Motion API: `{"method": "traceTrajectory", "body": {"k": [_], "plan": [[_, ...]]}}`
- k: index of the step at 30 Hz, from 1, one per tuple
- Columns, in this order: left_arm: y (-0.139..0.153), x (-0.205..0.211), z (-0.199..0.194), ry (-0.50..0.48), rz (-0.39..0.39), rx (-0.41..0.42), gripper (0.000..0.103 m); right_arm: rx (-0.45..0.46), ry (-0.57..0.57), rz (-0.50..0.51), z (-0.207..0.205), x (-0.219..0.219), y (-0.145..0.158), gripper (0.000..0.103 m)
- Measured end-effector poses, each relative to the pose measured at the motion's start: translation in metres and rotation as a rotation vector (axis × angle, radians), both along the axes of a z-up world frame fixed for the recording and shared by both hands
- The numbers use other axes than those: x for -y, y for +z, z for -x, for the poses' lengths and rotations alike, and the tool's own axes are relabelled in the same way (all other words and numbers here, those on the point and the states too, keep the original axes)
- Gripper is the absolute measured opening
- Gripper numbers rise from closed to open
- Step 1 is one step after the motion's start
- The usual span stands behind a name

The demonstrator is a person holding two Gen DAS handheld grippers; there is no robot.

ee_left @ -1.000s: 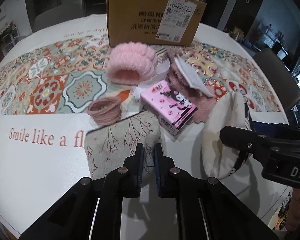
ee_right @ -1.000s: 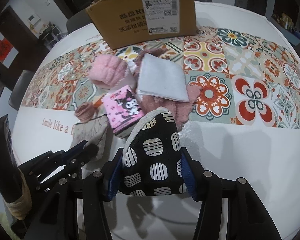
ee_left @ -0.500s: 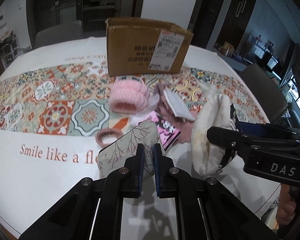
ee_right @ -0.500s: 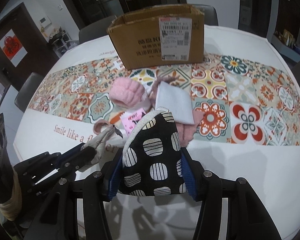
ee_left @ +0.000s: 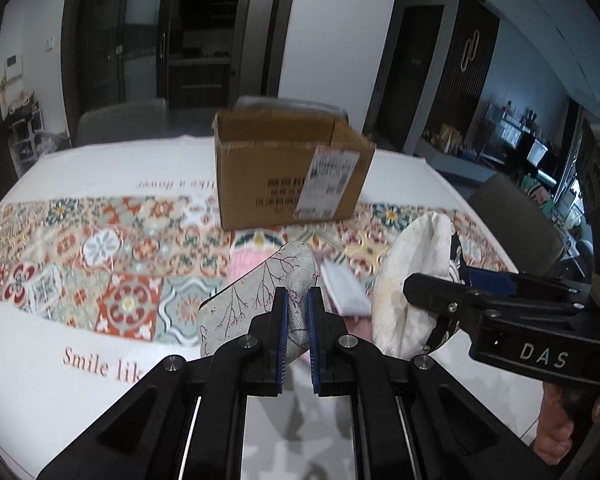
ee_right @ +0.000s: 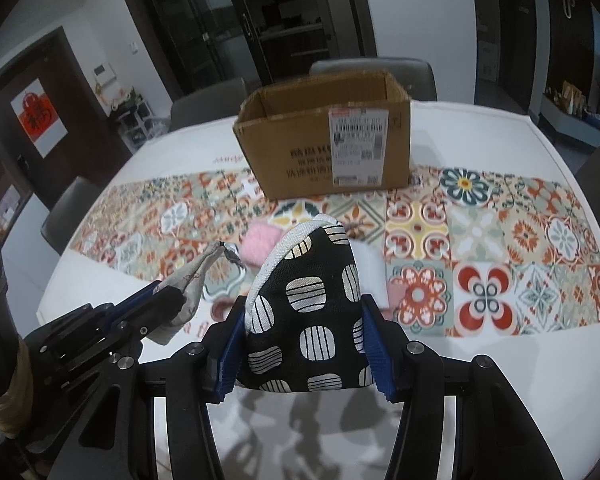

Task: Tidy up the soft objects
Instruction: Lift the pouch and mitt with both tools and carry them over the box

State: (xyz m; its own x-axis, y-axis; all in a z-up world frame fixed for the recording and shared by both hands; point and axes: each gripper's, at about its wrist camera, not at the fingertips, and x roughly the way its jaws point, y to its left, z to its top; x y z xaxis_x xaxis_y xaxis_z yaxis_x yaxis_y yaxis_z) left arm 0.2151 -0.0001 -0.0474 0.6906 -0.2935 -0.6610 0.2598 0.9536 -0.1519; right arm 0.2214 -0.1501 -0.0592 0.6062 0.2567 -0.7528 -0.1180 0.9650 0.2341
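Observation:
My left gripper [ee_left: 297,322] is shut on a grey fabric pouch [ee_left: 252,300] printed with bare branches, held up off the table. My right gripper [ee_right: 300,332] is shut on a black pouch [ee_right: 308,304] with pale striped dots; its cream lining [ee_left: 414,280] shows in the left wrist view. From the right wrist view, the left gripper [ee_right: 168,296] appears at lower left with the grey pouch [ee_right: 196,280] hanging from it. An open cardboard box [ee_right: 328,144] stands at the far middle of the table. A pink fluffy item [ee_right: 260,242] and a white folded cloth [ee_right: 370,270] lie below, partly hidden.
The round table [ee_right: 480,364] has a white cloth with a band of coloured tile patterns [ee_right: 500,240]. Grey chairs [ee_right: 372,72] stand around the far side. A hand [ee_left: 560,436] holds the right gripper's handle at lower right.
Both grippers have risen and tilted up with their pouches, so the box and the room behind now show. The pink box and the hair ties have dropped out of sight behind the pouches.

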Motion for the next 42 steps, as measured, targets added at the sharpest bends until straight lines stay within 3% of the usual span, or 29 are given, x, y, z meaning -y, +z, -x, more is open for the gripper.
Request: {"method": "traceTrajectory", "body": {"k": [20,42], "plan": [[0.066,0.007,-0.031,-0.008,0.007,0.233,0.01,0.204,-0.048,-0.029,-0.025,0.011,0.055,0.055],[0.104,0.014,-0.098,-0.018,0.04,0.334,0.01,0.348,-0.064,-0.044,-0.085,0.022,0.096,0.055]]}}
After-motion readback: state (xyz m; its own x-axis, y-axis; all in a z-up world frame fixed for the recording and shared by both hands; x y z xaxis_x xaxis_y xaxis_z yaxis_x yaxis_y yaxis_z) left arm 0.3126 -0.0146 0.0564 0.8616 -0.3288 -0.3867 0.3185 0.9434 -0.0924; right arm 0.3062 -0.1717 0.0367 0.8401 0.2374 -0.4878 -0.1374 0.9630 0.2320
